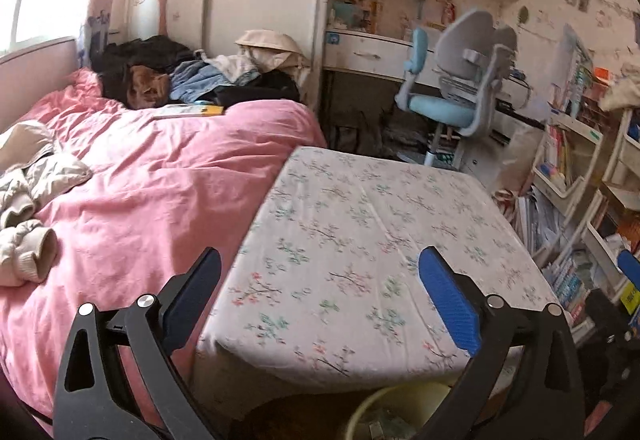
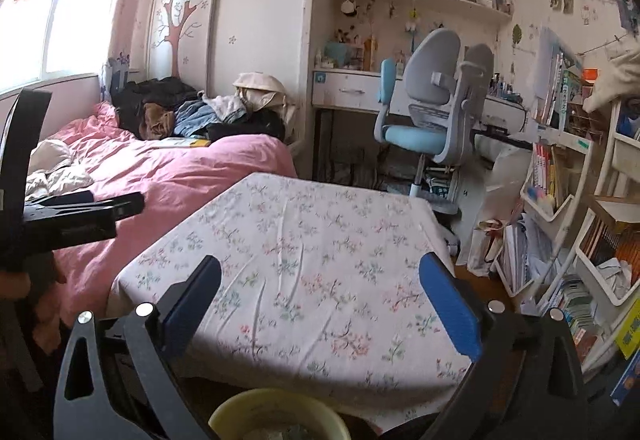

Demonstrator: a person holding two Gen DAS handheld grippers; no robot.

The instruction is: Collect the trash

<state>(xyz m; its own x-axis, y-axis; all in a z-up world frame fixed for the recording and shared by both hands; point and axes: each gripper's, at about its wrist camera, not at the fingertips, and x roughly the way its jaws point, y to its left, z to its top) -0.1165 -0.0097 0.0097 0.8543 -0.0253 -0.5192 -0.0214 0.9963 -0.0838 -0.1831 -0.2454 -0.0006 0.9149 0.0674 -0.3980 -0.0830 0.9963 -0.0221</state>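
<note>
Both my left gripper (image 1: 320, 294) and right gripper (image 2: 320, 294) gape empty; yellow bin (image 2: 276, 416) below fingers holds scraps, so collection looks near done.

Both wrist views face the far wall from the bed's near end, sharing the white floral-print bedsheet (image 1: 372, 240) (image 2: 304, 260), right view from further right.

The left gripper (image 1: 320, 292) has black angular arms with triangular cut-outs and round silver screws at the joints. Its fingers (image 1: 448, 300) carry blue ribbed pads. The right gripper (image 2: 320, 296) is built the same: black frame, silver screws, blue pads (image 2: 450, 304). At the left edge of the right wrist view, a black frame and a bit of skin show.
</note>
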